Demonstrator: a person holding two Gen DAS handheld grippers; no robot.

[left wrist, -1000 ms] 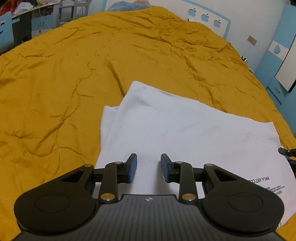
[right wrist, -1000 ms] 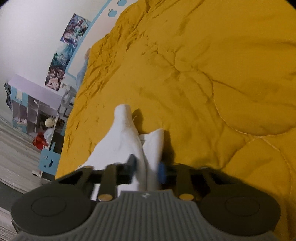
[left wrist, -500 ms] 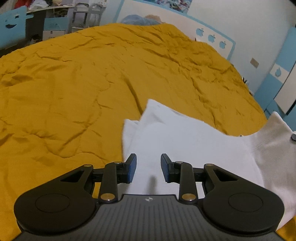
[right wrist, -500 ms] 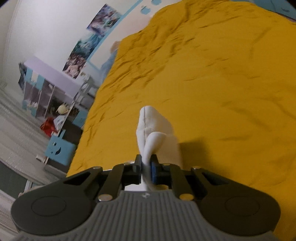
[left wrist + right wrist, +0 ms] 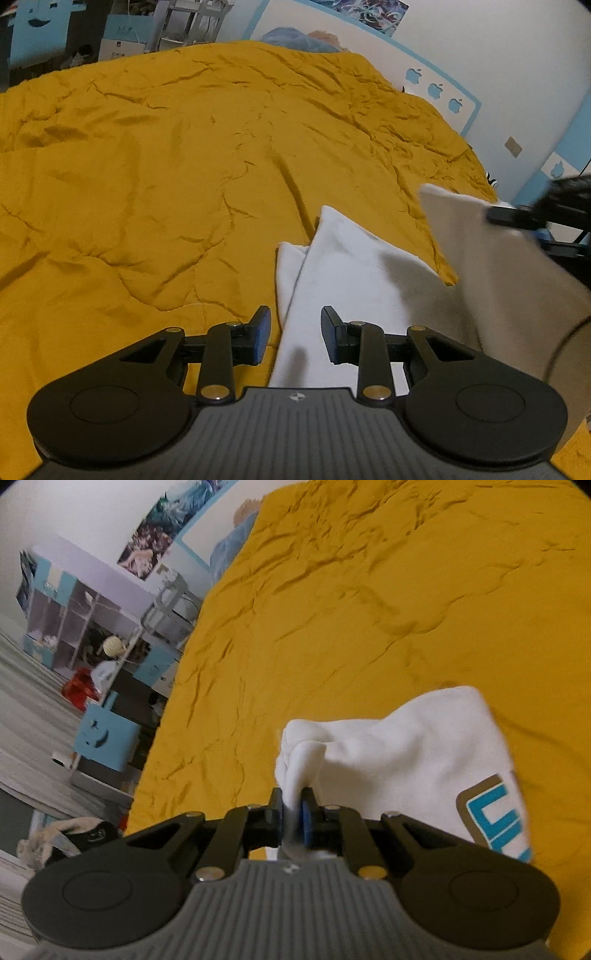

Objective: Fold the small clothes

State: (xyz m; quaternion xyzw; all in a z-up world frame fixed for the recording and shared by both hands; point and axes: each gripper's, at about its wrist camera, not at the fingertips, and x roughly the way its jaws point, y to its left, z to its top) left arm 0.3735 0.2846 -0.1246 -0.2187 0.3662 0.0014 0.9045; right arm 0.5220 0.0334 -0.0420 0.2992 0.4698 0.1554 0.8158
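A white garment (image 5: 343, 266) lies on the yellow bedspread (image 5: 166, 166). My left gripper (image 5: 295, 334) is open and hovers just above the garment's near left edge, holding nothing. My right gripper (image 5: 292, 812) is shut on a bunched fold of the white garment (image 5: 406, 746) and holds it lifted above the bed; a blue printed logo (image 5: 495, 819) shows on the raised cloth. In the left wrist view the raised part (image 5: 498, 258) hangs at the right, with the right gripper (image 5: 517, 218) blurred behind it.
The yellow bedspread (image 5: 369, 609) fills most of both views. A white wall with blue apple shapes (image 5: 436, 90) stands past the bed. Shelves and a blue box (image 5: 105, 734) stand on the floor off the bed's left side.
My right gripper has lifted its side of the garment and carried it up and over toward the left. My left gripper has stayed open while its view has shifted left, toward the garment's left edge.
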